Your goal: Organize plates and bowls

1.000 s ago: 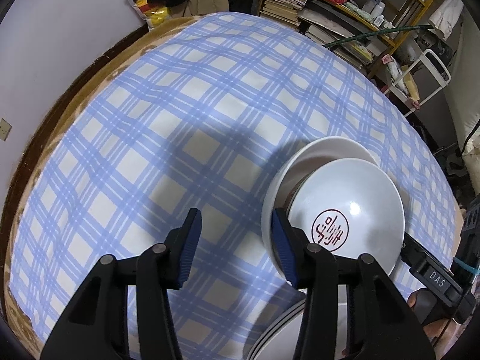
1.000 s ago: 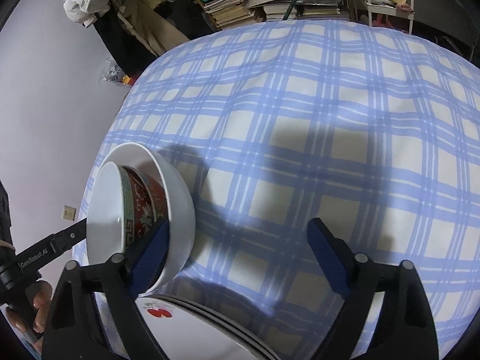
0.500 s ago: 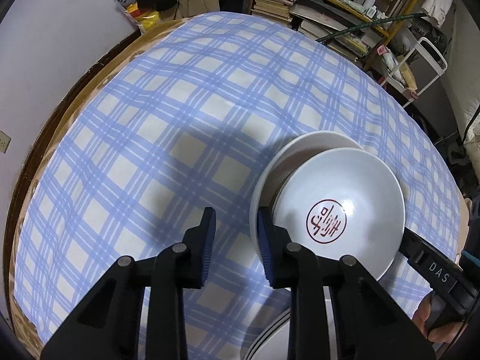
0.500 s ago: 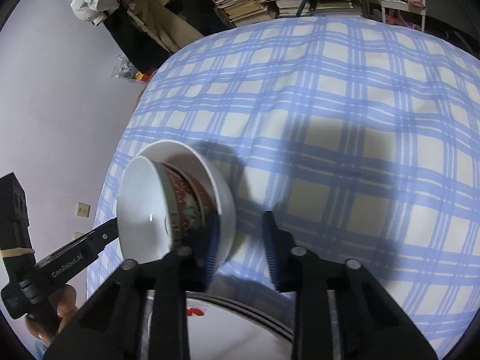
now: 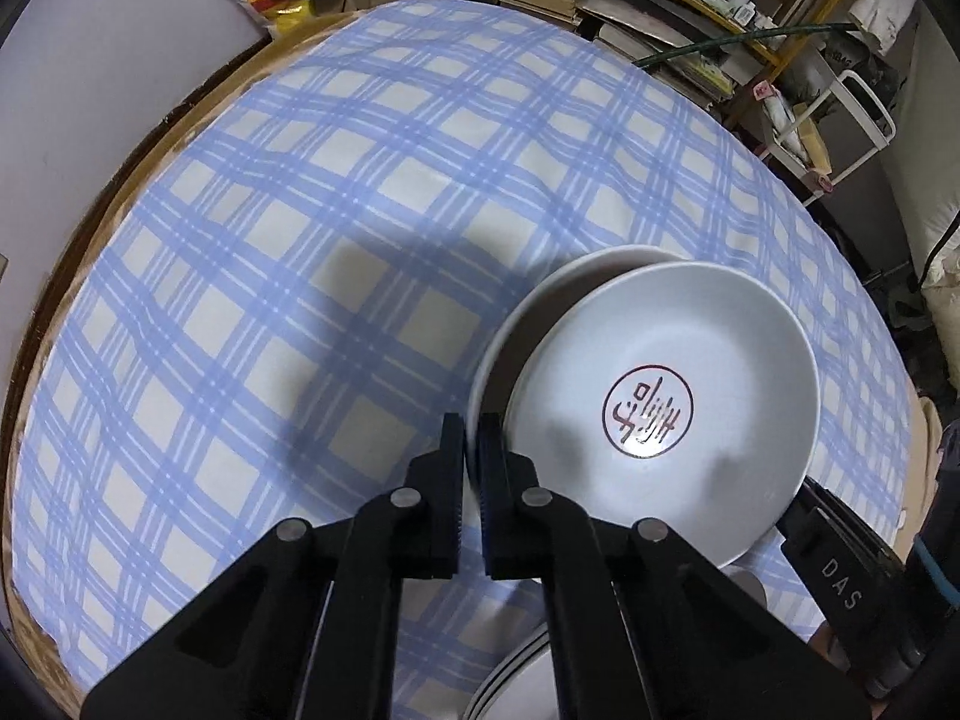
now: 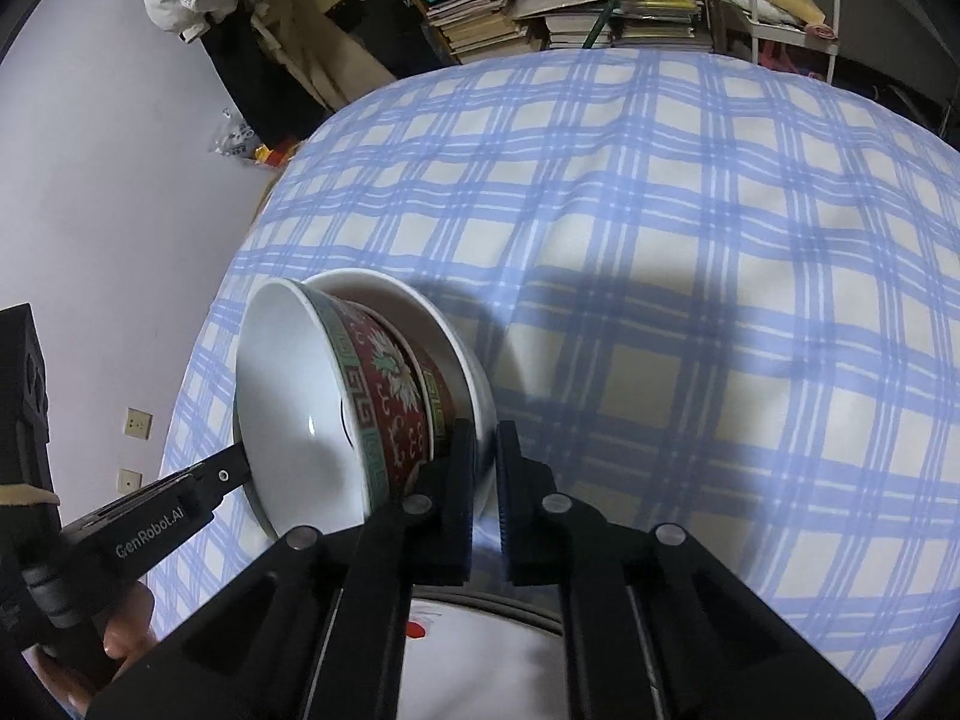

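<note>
Both grippers pinch one white china plate's rim from opposite sides: left gripper (image 5: 471, 468); right gripper (image 6: 486, 474); the red flowered bowl (image 6: 384, 402) sits inside; plate (image 5: 510, 324) tilted above the blue checked tablecloth (image 5: 300, 240).

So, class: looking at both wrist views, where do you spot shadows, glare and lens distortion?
Left wrist view: a broad soft shadow crosses the checked tablecloth; glare sits by the red emblem in the bowl; fisheye bends the grid and darkens the corners. Right wrist view: shadow falls right of the stacked bowls, with a small highlight inside the nearest.
</note>
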Demonstrator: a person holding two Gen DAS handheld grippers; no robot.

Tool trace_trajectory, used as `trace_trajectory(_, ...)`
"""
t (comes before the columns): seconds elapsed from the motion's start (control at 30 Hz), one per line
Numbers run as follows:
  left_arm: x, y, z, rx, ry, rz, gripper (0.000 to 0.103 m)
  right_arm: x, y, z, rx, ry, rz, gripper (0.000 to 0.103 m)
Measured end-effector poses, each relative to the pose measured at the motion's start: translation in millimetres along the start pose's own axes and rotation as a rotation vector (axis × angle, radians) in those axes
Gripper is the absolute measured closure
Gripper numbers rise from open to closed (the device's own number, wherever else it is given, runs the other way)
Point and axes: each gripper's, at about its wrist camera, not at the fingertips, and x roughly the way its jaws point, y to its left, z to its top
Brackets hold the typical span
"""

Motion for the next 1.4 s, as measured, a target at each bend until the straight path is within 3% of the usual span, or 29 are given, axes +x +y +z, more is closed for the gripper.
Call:
trace_trajectory(0.2, -1, -1, 0, -0.012, 0.012, 0.004, 0.1, -1, -2, 2, -0.006, 0.02, 0.009, 0.093)
trace_trajectory(0.43, 2, 12, 8, -0.043, 0.069, -0.075, 0.097, 1, -2, 6, -0.037, 0.044, 0.005, 0.093)
trace_trajectory(0.67, 0, 5, 8, 0.001, 0.053, -0.051, 0.099, 2, 1, 10, -0.059, 0.054, -0.001, 0.093)
trace_trajectory(1.4, -3, 1, 4, 0.004, 0.003, -0.03, 0.1, 6, -1, 11, -0.062, 0.053, 0.008, 0.092)
